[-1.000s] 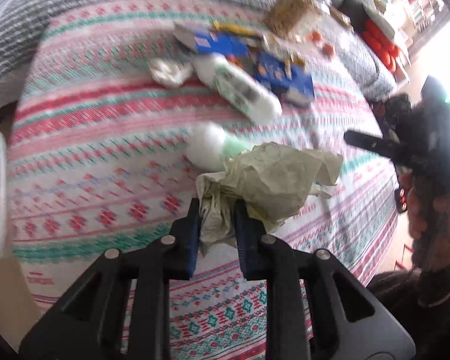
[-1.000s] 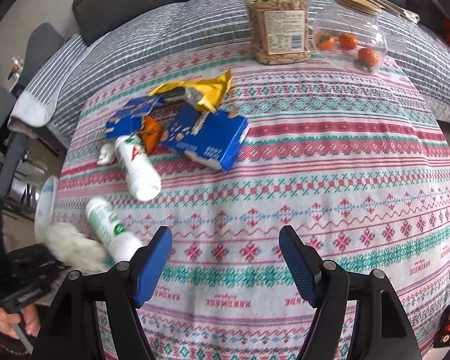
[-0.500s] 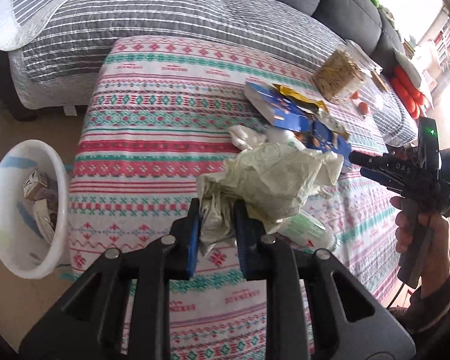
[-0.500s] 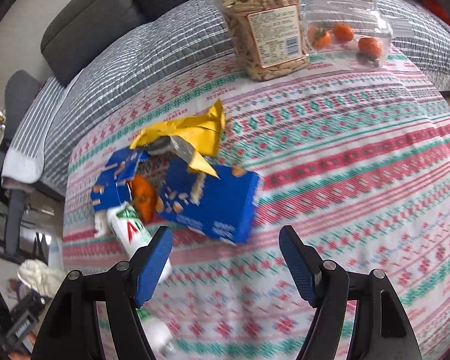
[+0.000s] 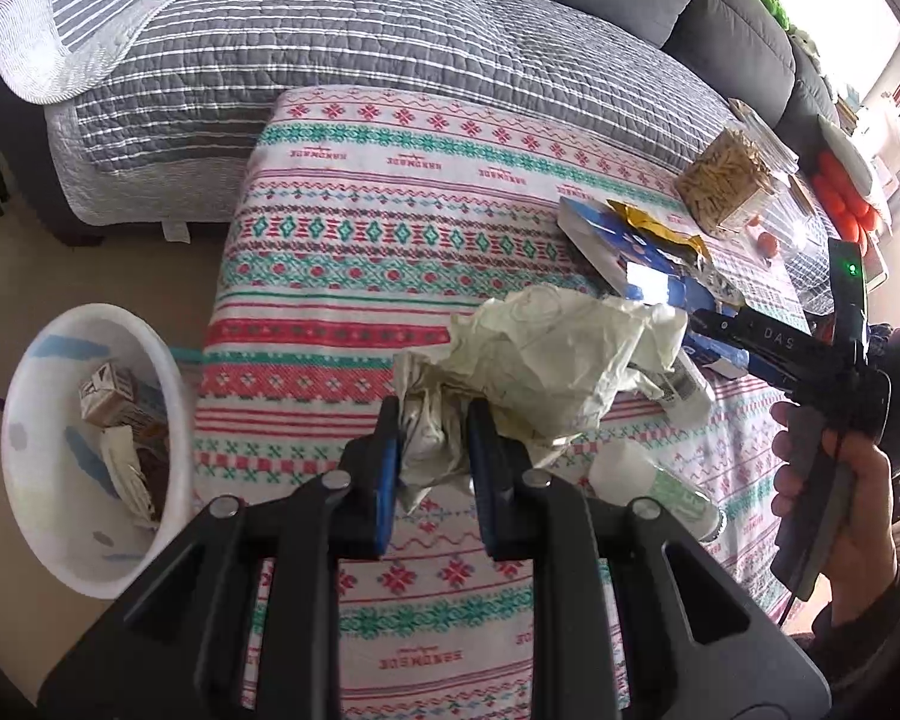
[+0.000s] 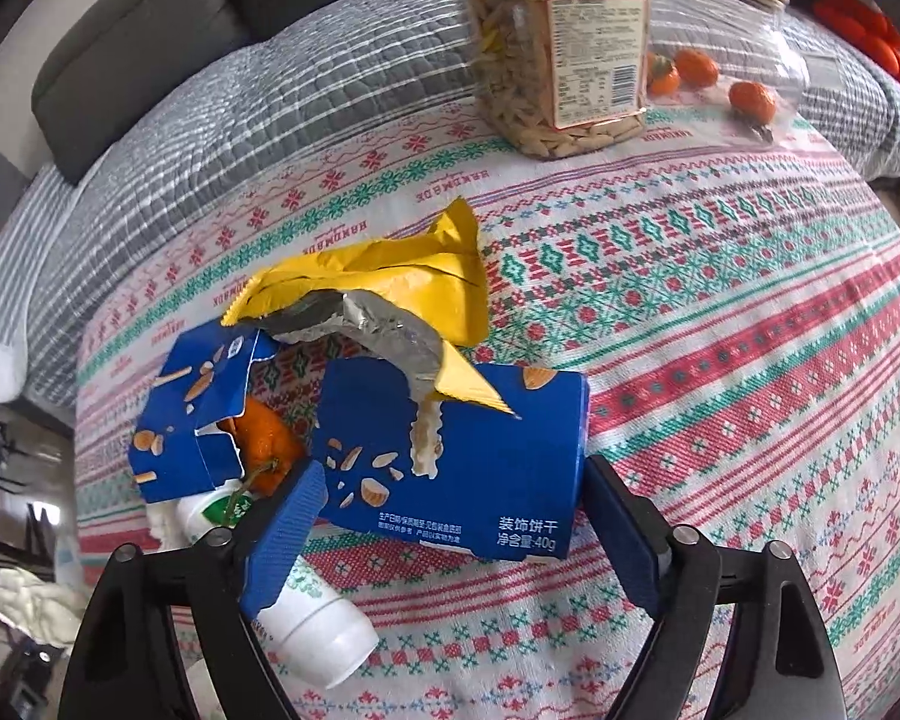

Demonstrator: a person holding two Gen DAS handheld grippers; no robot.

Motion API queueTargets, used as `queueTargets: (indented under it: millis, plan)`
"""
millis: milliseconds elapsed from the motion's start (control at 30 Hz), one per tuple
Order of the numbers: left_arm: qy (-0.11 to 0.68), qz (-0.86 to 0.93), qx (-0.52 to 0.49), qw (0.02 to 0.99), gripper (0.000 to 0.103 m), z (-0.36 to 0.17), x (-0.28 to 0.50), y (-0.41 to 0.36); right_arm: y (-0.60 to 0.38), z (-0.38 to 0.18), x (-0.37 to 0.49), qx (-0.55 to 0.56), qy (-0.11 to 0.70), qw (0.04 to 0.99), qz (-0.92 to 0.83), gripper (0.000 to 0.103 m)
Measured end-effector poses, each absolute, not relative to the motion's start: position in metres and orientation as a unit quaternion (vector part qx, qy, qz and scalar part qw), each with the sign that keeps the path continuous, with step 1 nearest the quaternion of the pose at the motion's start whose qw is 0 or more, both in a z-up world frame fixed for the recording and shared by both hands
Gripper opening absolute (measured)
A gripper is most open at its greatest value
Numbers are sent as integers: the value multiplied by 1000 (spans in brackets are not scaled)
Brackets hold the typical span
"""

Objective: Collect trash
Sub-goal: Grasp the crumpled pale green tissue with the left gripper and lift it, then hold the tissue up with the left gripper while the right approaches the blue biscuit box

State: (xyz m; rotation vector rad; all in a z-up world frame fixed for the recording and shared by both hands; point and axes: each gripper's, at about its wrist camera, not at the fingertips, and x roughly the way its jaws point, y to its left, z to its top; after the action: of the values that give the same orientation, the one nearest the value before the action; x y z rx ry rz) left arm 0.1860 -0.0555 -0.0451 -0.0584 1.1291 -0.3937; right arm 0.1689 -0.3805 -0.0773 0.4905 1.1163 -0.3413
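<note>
Left wrist view: left gripper (image 5: 431, 450) clenched on crumpled paper (image 5: 546, 360), held over the tablecloth (image 5: 360, 240) edge — bin (image 5: 174, 372) just beside that edge, on the floor. Right gripper (image 6: 450, 531) released, jaws just widened, straddling the blue box (image 6: 468, 468) on the tablecloth — pads not pressing it.

A woven cloth (image 6: 720, 300) covers the table, on which lie a glossy blue cardboard box (image 6: 468, 468), a yellow wrapper (image 6: 390, 282) with crinkled silver foil lining, smooth white plastic bottles (image 6: 312, 630) and matt crumpled paper (image 5: 546, 360).
</note>
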Motion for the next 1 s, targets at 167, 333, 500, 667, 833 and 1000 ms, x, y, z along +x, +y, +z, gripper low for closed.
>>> queueTargets:
  millis: [167, 333, 500, 667, 833, 1000]
  plan:
    - [535, -182, -22, 825, 23, -49, 190, -53, -375, -80, 173, 210, 521, 812, -157, 92]
    - [536, -180, -19, 825, 23, -50, 190, -54, -377, -80, 170, 219, 522, 812, -142, 86]
    - [535, -180, -18, 826, 23, -49, 189, -57, -381, -70, 160, 239, 521, 812, -105, 52]
    - [534, -178, -18, 826, 23, -49, 188, -59, -393, -59, 144, 278, 505, 816, -53, 30]
    - [529, -180, -13, 829, 23, -47, 183, -61, -400, -45, 129, 285, 492, 822, -19, 9]
    - [526, -179, -16, 831, 23, -44, 181, -61, -397, -32, 117, 293, 481, 826, 21, 8]
